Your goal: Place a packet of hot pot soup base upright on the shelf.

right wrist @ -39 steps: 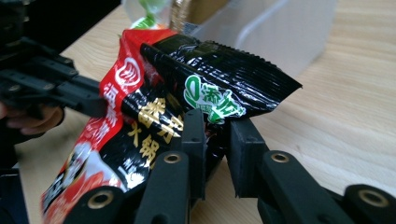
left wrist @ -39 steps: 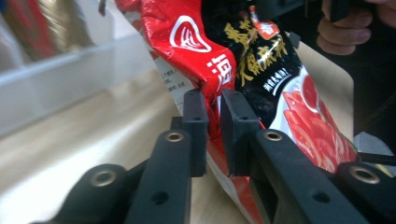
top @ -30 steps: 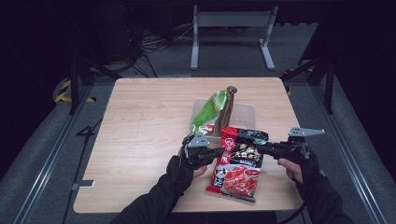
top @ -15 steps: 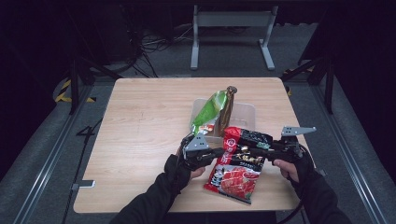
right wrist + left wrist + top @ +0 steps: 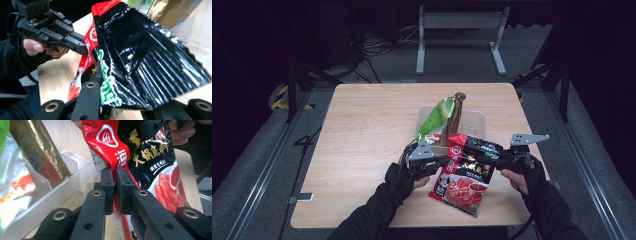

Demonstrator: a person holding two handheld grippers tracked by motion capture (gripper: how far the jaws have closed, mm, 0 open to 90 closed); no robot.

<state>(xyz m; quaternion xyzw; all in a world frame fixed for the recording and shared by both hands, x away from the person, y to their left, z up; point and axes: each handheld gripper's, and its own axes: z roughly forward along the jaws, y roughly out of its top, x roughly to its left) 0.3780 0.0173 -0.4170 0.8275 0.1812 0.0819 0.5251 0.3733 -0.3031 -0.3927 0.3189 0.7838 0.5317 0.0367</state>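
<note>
A red and black hot-pot seasoning packet [image 5: 467, 170] hangs tilted between both grippers, its lower end near the table's front edge. My left gripper [image 5: 447, 161] is shut on its red left edge, and in the left gripper view the pads [image 5: 107, 185] pinch that edge of the packet [image 5: 150, 157]. My right gripper [image 5: 493, 159] grips the right side. Its jaws have just been closing with the black crinkled packet [image 5: 150, 50] between them, hiding the pads. The left gripper [image 5: 83, 51] also shows across the packet in the right gripper view.
A clear plastic container [image 5: 477, 117] stands just behind the packet, holding an upright green packet [image 5: 434, 117] and a gold-brown one [image 5: 456, 112]. The container's wall [image 5: 75, 172] is close to the left jaws. The wooden table [image 5: 362, 140] spreads out to the left.
The packet's upper end has lifted off the table and come up toward the container. The right gripper has shifted slightly left and up with it. The left gripper has stayed put.
</note>
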